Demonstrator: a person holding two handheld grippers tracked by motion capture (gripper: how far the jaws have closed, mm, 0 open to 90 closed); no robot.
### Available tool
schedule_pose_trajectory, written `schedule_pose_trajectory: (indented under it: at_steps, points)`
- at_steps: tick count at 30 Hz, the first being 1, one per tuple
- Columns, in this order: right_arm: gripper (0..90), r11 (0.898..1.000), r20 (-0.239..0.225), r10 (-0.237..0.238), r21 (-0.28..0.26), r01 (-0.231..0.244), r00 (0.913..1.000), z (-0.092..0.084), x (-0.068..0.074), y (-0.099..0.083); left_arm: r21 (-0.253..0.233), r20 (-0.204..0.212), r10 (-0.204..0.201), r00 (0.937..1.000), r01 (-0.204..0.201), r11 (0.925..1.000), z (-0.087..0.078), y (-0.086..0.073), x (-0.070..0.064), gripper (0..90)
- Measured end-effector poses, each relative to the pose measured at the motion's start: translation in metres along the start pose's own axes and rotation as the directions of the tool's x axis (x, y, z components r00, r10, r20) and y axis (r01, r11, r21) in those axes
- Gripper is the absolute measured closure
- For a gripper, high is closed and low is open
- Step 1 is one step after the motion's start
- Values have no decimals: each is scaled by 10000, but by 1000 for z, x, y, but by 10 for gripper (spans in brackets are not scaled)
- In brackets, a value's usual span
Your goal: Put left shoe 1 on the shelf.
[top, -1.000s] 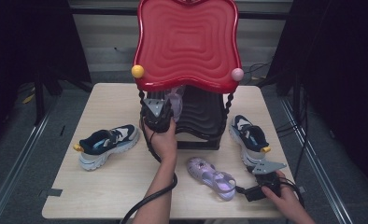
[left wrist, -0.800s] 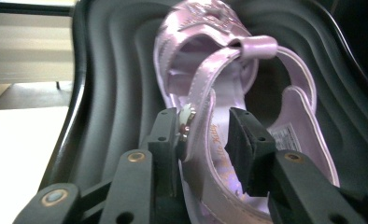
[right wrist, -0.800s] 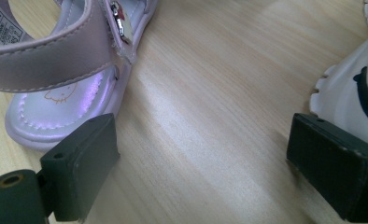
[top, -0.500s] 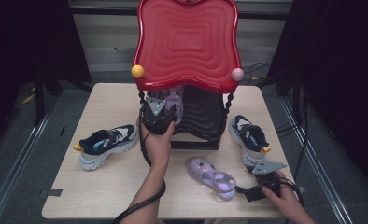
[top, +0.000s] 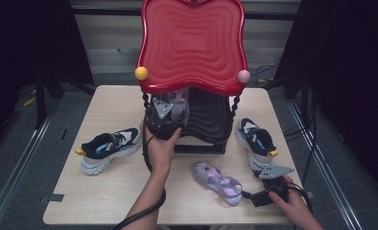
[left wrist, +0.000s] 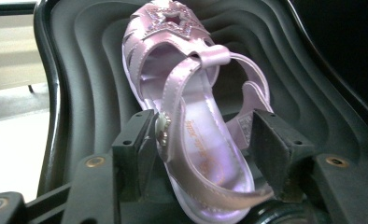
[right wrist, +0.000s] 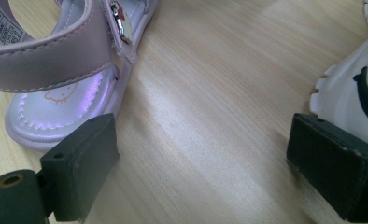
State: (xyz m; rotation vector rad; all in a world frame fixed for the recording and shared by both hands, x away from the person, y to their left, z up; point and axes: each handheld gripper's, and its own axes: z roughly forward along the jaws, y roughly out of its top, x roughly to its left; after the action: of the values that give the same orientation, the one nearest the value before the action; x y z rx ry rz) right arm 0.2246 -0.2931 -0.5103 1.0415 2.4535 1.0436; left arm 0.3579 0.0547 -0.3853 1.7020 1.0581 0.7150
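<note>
Dark-walled studio, pale wooden table [top: 105,201] under a two-tier rack [top: 192,43] with a rippled red top and a black lower shelf [left wrist: 79,70]. Pictured on that lower shelf: pink sandal [left wrist: 173,60], upright on its sole, star-trimmed toe pointing deep into the shelf, heel out toward the person. Long axis straight in line with the left gripper [left wrist: 204,126], heel end between the jaws. Jaws about half spread, having just been opening; one pad at or just beside the strap's buckle, the other off the strap, so judged released rather than gripped. Straight pull back along the sandal's length likely enough to clear it; sideways drift liable to snag the heel strap.

Down on the tabletop, second sandal [top: 218,181] of the pair, lying diagonally, toe toward the rack, heel toward the near right corner. Right gripper [right wrist: 201,154] resting just beside that heel, jaws wide apart, bare wood between them, nothing held; sandal heel by one jaw, white sole of a navy sneaker [top: 255,139] by the other. Clearly the nearer hand for that sandal. Another navy sneaker [top: 108,148] well apart at the table's left. Beyond the edges, grey floor, cables and black drapes.
</note>
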Motion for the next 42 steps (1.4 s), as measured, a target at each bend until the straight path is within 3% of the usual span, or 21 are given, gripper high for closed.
schedule_pose_trajectory:
  at_steps: [13, 24, 28, 38, 42]
  points:
    - [80, 10000, 3, 0, 2, 0, 10000, 0, 0, 0, 207, 349, 193, 9992, -200, 9996, -16, 2, 3, 350]
    - [81, 10000, 0, -2, 0, 2, 10000, 0, 0, 0, 576, 1030, 634, 9927, -696, 9959, -26, 5, 4, 326]
    - [81, 10000, 0, 2, 1, -2, 10000, 0, 0, 0, 561, 1198, 612, 9909, -683, 9961, -30, 2, 6, 323]
    - [81, 10000, 4, -2, 0, 2, 10000, 0, 0, 0, 865, 1963, 552, 9790, -734, 9935, -40, -17, 14, 304]
    - [80, 10000, -1, 8, -3, -8, 10000, 0, 0, 0, 1247, 1935, 417, 9802, -667, 9900, -43, -35, 25, 298]
